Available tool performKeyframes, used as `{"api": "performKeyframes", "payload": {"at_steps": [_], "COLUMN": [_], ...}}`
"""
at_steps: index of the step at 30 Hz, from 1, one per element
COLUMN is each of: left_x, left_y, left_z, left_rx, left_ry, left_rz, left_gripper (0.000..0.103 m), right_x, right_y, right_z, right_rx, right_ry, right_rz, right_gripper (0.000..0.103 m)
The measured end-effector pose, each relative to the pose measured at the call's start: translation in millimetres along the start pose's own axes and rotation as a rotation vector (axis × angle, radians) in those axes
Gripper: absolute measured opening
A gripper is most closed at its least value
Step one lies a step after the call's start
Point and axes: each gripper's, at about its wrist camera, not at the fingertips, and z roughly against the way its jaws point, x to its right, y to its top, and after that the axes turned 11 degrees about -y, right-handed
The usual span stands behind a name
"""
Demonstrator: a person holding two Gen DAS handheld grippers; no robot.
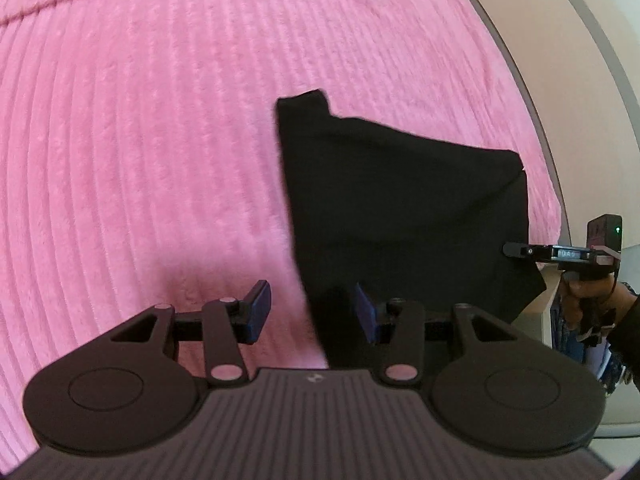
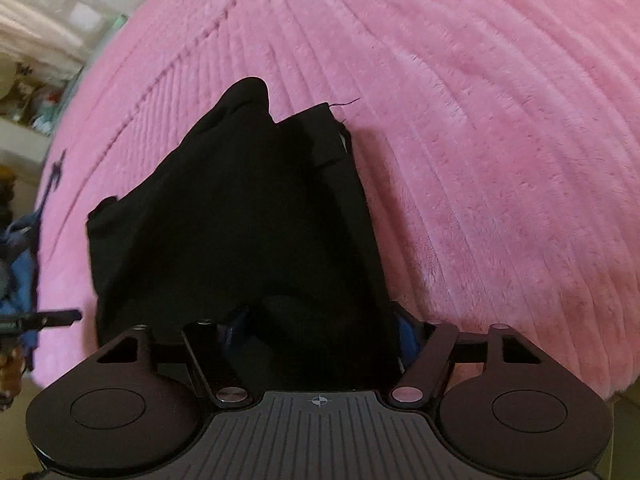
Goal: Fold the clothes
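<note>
Garment: black cloth (image 1: 400,208), folded, rumpled, centre-right on pink ribbed blanket (image 1: 140,140).
Left gripper (image 1: 314,312): spread wide, holding nothing.
Right gripper (image 2: 316,340): cloth between its jaws; grip unclear.

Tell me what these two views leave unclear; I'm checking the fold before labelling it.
- Right tongs, right wrist view: the black garment covers the pads, so the grip is unreadable.
- Garment type: dark folds hide seams in both views.
- Left wrist view: the garment's near edge is blurred beside the open left tongs.
- Shelf items: too small.
</note>
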Motion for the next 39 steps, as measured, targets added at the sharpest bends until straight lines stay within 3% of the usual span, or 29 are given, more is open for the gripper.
{"api": "performKeyframes", "payload": {"at_steps": [7,8,9,10,16,21,23,26,29,30,31,33,36,39], "left_x": [39.1,42.6,45.4,47.6,44.6,22.0,12.1,1.2,-1.3,-2.2,-3.1,-10.3,-9.4,-5.1], "left_y": [-12.5,-15.2,-16.3,-17.6,-18.7,-9.3,-5.0,-0.9,2.6,4.2,6.0,9.1,9.3,10.1], "left_z": [0.1,-2.4,-5.6,-8.5,-15.1,-22.5,-28.6,-42.3,-54.0,-54.5,-54.2,-50.6,-45.7,-43.0], "left_rx": [0.074,0.077,0.074,0.071,0.082,0.081,0.071,0.044,0.010,0.004,-0.002,0.010,0.019,0.015], "left_ry": [0.158,0.177,0.195,0.204,0.212,0.171,0.139,0.062,0.022,0.007,-0.008,-0.049,-0.074,-0.079], "left_rz": [0.057,0.067,0.072,0.072,0.065,0.056,0.047,0.028,-0.020,-0.024,-0.026,0.031,0.032,-0.013], "left_gripper": [0.041,0.041,0.041,0.041,0.047,0.047,0.048,0.048,0.047,0.046,0.031,0.016,0.006,0.005], "right_x": [29.3,32.2,33.8,35.4,36.2,37.4,38.1,36.7,32.3,32.5,32.6,30.4,25.3,17.1], "right_y": [7.9,8.0,13.0,17.9,37.4,41.1,41.5,40.6,39.8,40.0,40.1,40.8,39.6,37.9], "right_z": [-10.0,-9.6,-10.8,-12.1,-24.9,-12.6,-16.3,-24.3,-25.3,-24.3,-23.3,-18.6,-5.3,2.5], "right_rx": [-0.063,-0.072,-0.092,-0.112,-0.168,-0.168,-0.167,-0.169,-0.164,-0.165,-0.167,-0.165,-0.149,-0.134], "right_ry": [0.199,0.219,0.251,0.280,0.310,0.315,0.286,0.274,0.269,0.266,0.264,0.255,0.245,0.245], "right_rz": [0.015,0.008,-0.001,-0.009,0.034,-0.007,0.002,-0.019,-0.025,-0.029,-0.033,-0.035,-0.034,-0.031], "right_gripper": [0.071,0.064,0.048,0.041,0.039,0.030,0.032,0.045,0.045,0.040,0.037,0.026,0.018,0.016]}}
